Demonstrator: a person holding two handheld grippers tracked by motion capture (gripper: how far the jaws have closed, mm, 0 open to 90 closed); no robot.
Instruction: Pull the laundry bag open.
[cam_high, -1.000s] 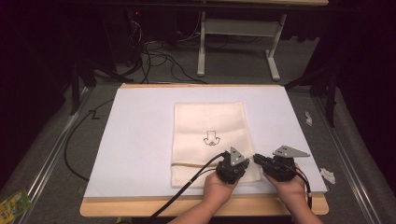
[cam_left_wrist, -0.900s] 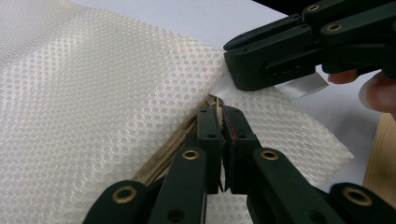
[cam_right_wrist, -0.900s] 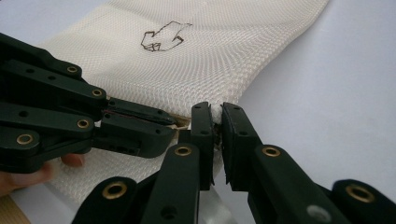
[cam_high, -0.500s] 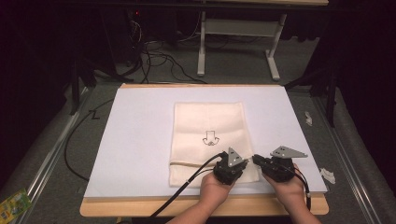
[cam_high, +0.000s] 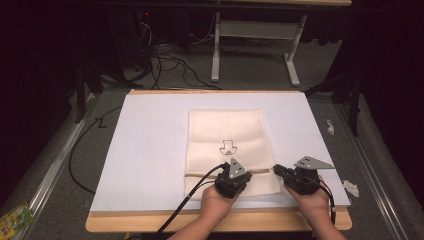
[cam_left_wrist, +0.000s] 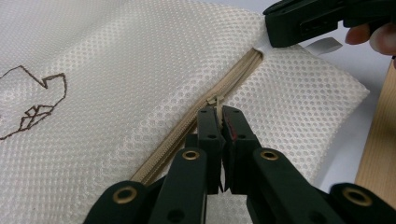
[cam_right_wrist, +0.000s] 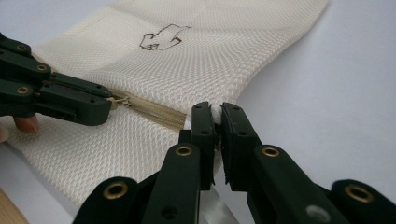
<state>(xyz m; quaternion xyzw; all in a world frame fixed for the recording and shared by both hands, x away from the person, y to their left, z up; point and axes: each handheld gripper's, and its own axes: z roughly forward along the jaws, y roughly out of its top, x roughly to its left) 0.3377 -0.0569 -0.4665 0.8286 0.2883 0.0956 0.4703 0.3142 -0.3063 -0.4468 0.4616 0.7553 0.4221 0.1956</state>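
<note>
Your left gripper (cam_left_wrist: 218, 114) is clenched on the zipper pull (cam_left_wrist: 214, 100) of the mesh bag (cam_left_wrist: 121, 79); the pull sits right at the jaw tips, pinched between them. Compare a second back: your left hand has slid along the zipper line toward the right gripper, so the pull now sits nearer the bag's right edge. The zipper (cam_left_wrist: 187, 135) trailing back under your jaws looks joined, so I judge you're zipping it shut, with a short run left ahead of the tips.

Your right gripper (cam_right_wrist: 215, 112) is clamped on the bag's edge at the zipper end (cam_right_wrist: 182, 120), fabric bunched between its tips. It hasn't shifted, and it anchors the bag so the pull can travel without the mesh dragging.

Just past your right jaws, the left gripper's tips (cam_right_wrist: 93, 109) come in from the side, near but apart from yours.

Farther out beyond both jaw pairs: the stitched drawing (cam_high: 228, 146) mid-bag, then the white table sheet (cam_high: 150, 140) under it all.

Bag lies flat, zipper end toward you.
</note>
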